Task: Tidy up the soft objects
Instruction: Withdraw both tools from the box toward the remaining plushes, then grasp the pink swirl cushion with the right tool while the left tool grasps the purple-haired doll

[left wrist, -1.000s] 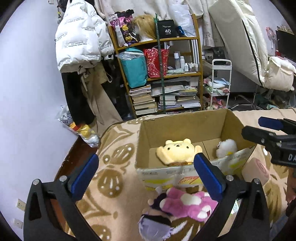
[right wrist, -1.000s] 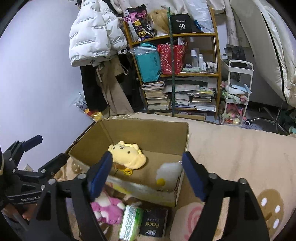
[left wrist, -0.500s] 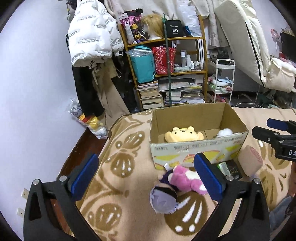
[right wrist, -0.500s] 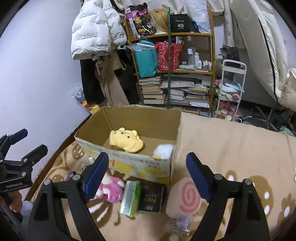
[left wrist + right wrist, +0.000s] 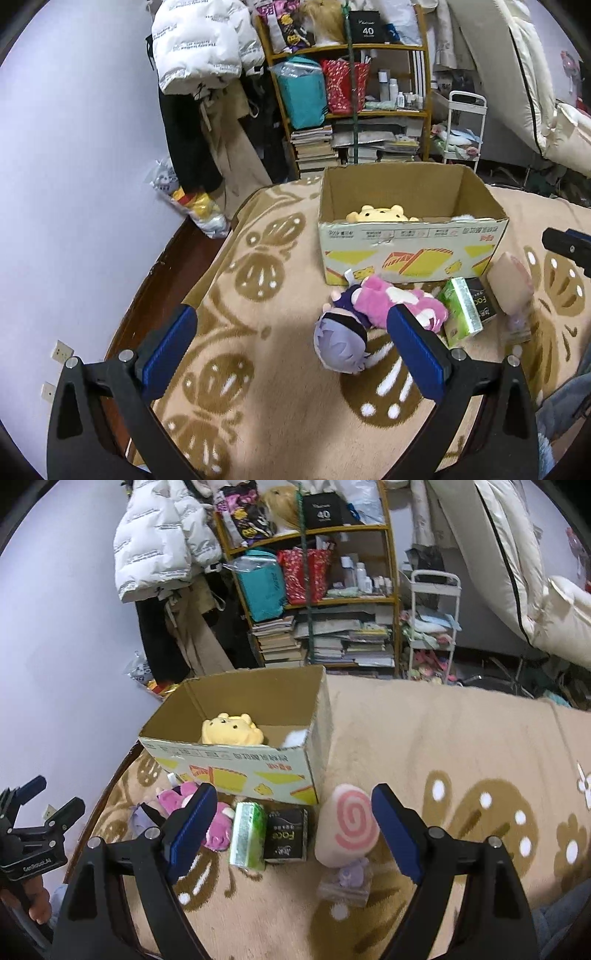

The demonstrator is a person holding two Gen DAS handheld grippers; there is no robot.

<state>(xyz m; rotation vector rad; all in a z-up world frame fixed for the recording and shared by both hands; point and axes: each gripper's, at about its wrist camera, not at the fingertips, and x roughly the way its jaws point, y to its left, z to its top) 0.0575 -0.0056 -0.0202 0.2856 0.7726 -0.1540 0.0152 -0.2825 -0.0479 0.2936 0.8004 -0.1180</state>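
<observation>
- Plush toys lie on a beige patterned blanket (image 5: 280,369): a pink one (image 5: 391,301) and a purple-haired doll (image 5: 341,347) in front of the cardboard box (image 5: 410,251), a yellow bear (image 5: 231,731) inside it.
- Left gripper (image 5: 291,354) hangs tilted downward, jaws spread wide and empty.
- Right gripper (image 5: 295,823) angles down likewise, jaws released, the swirl cushion (image 5: 349,825) seen between them.
- Compared with 1 second ago, both grippers have pulled back from the box, revealing the green tissue pack (image 5: 247,834).
</observation>
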